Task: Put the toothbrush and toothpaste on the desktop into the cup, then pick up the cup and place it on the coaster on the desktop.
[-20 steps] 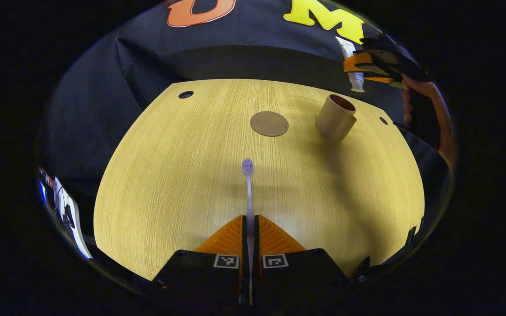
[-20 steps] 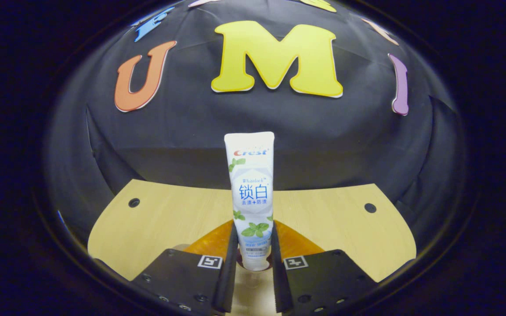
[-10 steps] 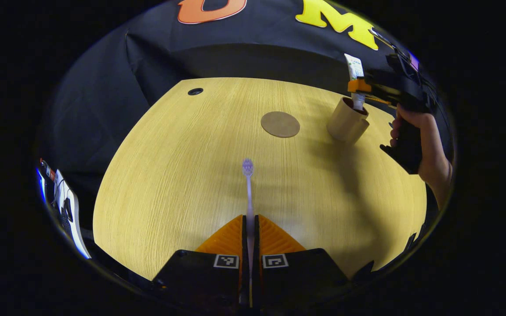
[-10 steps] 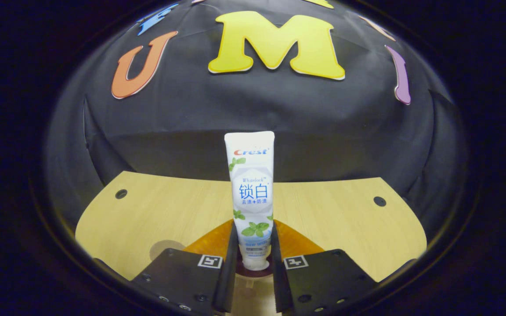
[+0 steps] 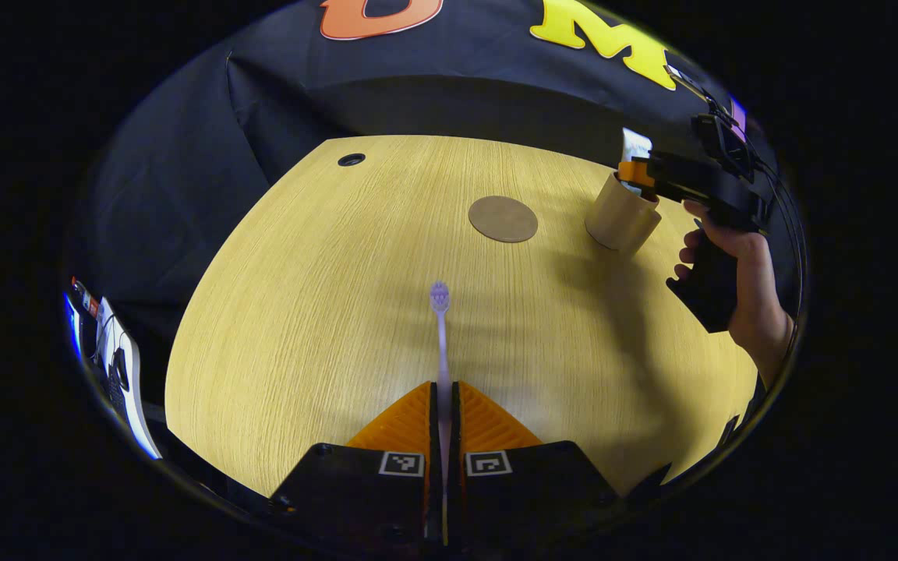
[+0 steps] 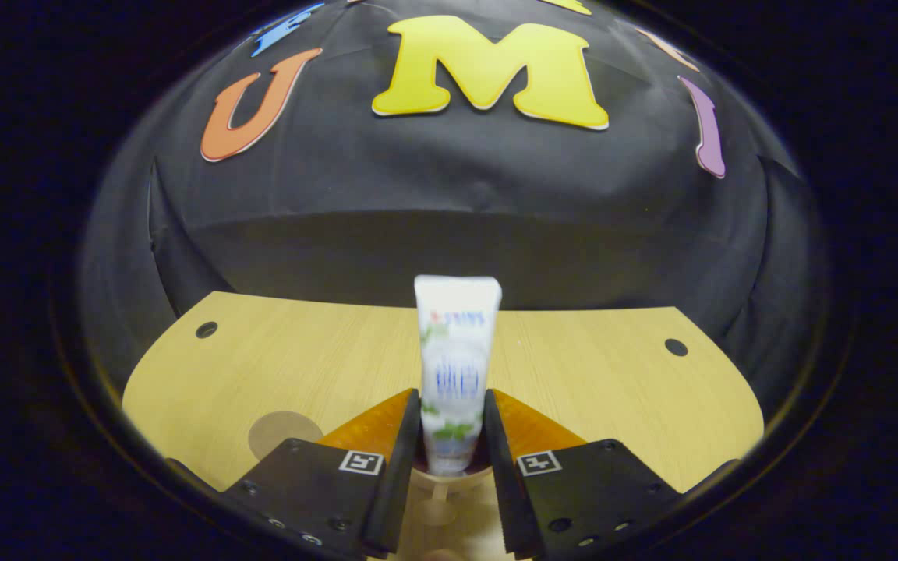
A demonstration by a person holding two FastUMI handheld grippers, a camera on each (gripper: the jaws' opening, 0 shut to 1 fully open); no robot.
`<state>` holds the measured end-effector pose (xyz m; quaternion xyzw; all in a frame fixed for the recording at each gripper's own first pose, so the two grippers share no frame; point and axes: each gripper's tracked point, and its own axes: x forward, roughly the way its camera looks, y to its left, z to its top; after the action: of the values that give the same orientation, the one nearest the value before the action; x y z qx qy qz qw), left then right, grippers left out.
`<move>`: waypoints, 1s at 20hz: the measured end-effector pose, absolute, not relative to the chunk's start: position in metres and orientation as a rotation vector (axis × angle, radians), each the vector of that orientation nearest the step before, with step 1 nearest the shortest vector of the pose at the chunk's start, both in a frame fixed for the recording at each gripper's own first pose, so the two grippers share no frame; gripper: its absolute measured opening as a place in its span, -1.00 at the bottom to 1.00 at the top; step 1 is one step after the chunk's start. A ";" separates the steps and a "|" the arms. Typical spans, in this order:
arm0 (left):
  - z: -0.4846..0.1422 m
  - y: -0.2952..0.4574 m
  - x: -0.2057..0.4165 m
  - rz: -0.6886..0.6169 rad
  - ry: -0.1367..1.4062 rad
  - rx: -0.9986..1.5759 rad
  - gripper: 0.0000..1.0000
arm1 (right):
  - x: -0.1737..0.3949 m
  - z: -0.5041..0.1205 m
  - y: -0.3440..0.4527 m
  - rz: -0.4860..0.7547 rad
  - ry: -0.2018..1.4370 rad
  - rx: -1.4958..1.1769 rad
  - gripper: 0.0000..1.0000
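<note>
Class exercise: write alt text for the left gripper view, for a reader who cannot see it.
The left gripper is shut on a toothbrush over a wooden table. Beyond lie a round coaster and a cup, where the right gripper stands the toothpaste.

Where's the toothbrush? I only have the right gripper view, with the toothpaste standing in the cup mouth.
Observer: The left gripper is shut on the toothbrush, with the handle between its fingers and the head pointing ahead.
Operator: And how does the cup sit relative to the coaster?
Observer: In the left gripper view the cup stands upright on the table, beside the coaster and apart from it.
</note>
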<state>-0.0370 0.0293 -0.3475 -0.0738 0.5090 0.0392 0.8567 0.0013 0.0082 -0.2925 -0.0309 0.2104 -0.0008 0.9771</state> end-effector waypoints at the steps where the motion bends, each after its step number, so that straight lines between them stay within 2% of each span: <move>1: -0.346 0.028 -0.037 0.083 1.068 -0.156 -0.89 | -0.003 -0.290 0.009 0.003 0.417 -0.064 -0.02; 4: -0.340 0.027 -0.034 0.076 1.043 -0.145 -0.89 | -0.004 -0.283 0.010 0.012 0.409 -0.069 0.20; 5: -0.338 0.025 -0.033 0.071 1.030 -0.142 -0.89 | -0.005 -0.280 0.010 0.015 0.405 -0.068 0.15; 6: -0.336 0.022 -0.028 0.064 1.017 -0.143 -0.89 | -0.007 -0.276 0.010 0.016 0.402 -0.070 0.26; 8: -0.330 0.017 -0.011 0.037 0.974 -0.163 -0.89 | -0.012 -0.268 0.009 0.024 0.396 -0.061 0.35; 9: -0.325 0.014 0.002 0.029 0.941 -0.169 -0.89 | -0.015 -0.263 0.008 0.028 0.395 -0.057 0.31; 17: -0.248 -0.035 0.153 -0.025 0.515 -0.166 -0.89 | -0.049 -0.222 -0.029 0.043 0.372 -0.052 0.52; 20: -0.211 -0.066 0.193 -0.032 0.374 -0.198 -0.89 | -0.055 -0.209 -0.047 0.041 0.353 -0.067 0.51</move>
<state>0.1929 -0.0660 -0.2114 -0.0981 0.1854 -0.0157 0.9776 -0.0554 -0.0469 -0.2095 -0.0332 0.1754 0.0206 0.9837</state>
